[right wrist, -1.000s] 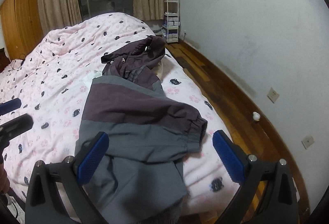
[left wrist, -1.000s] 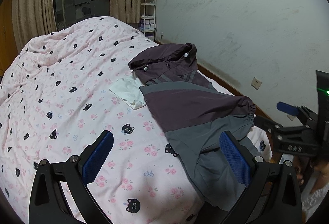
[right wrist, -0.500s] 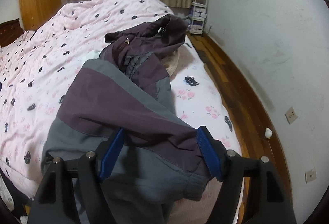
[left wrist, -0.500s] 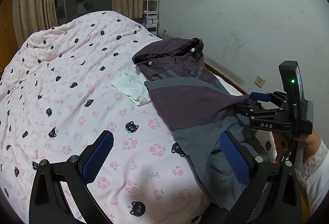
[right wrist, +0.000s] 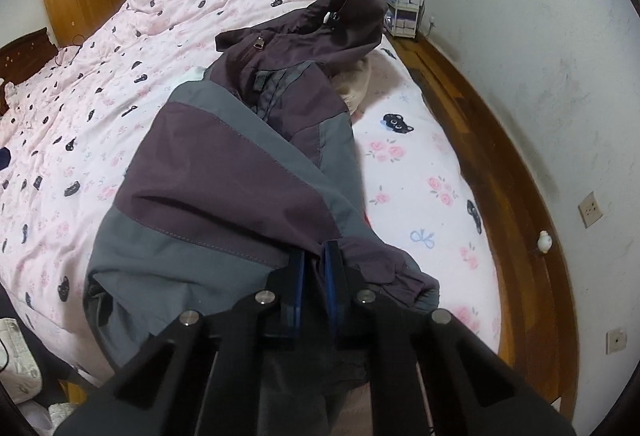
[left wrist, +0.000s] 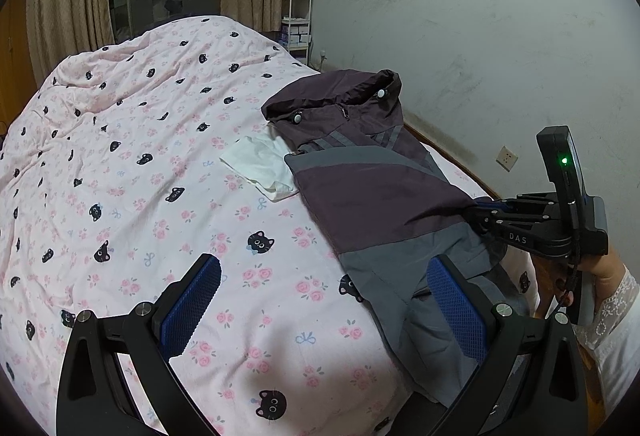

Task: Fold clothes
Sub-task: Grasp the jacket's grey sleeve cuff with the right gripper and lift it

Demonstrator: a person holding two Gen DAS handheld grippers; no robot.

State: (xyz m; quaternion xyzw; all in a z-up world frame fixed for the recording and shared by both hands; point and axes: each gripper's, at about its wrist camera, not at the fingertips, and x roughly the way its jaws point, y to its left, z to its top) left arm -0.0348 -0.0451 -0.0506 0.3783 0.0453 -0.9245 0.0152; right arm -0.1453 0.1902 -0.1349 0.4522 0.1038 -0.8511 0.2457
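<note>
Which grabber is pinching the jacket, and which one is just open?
The right gripper is shut on the purple and grey jacket, pinching its sleeve. The left gripper hangs wide open above the pink cat-print duvet, holding nothing.

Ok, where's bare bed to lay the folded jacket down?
Widest free patch: the pink duvet left of the jacket and the white cloth, running back to the curtains. A narrower strip lies between jacket and wall-side edge. Crowded: the near right corner, where the right gripper pinches the sleeve.
</note>
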